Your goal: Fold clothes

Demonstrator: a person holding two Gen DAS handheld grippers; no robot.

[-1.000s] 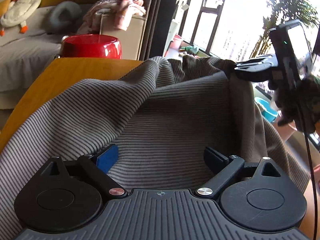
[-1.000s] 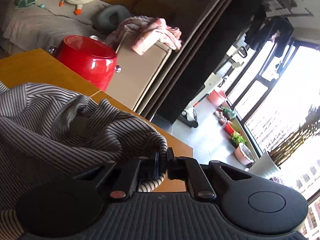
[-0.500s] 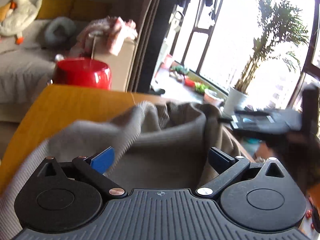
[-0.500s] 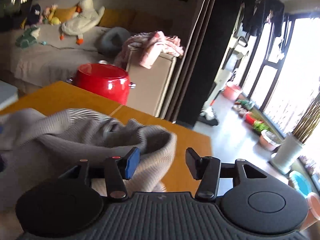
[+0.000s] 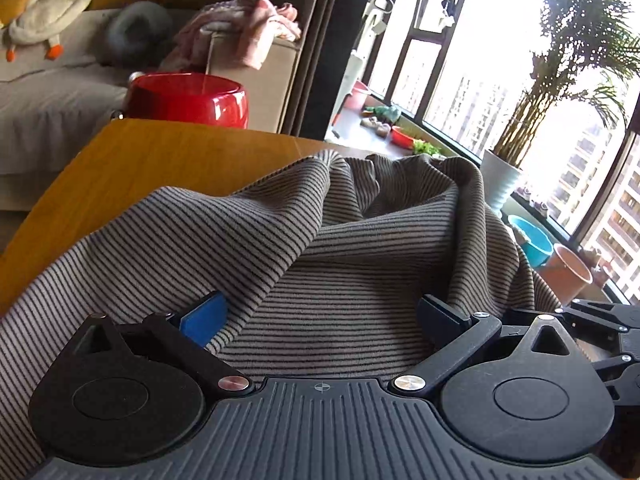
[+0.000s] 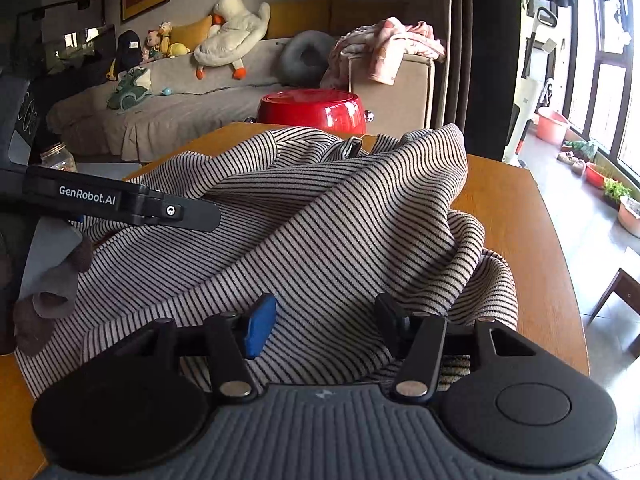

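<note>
A grey striped garment [image 5: 320,248] lies bunched on the wooden table [image 5: 152,168]; it also shows in the right wrist view [image 6: 320,224]. My left gripper [image 5: 320,316] is open, its fingers resting over the cloth with nothing clamped. My right gripper [image 6: 324,320] is open too, its fingers spread just above the garment's near edge. The left gripper's body [image 6: 120,204] shows at the left of the right wrist view, and the right gripper's body [image 5: 600,332] at the lower right of the left wrist view.
A red pot [image 6: 312,110] stands at the table's far edge. Behind it are a sofa [image 6: 168,108] with plush toys and a beige box draped with pink cloth [image 6: 388,48]. A glass jar [image 6: 58,156] sits at the left. The table's right edge [image 6: 560,240] drops to the floor.
My right gripper opened and let go of the garment's edge, then drew back and lower. The cloth dropped into a heap on the table. My left gripper stayed open.
</note>
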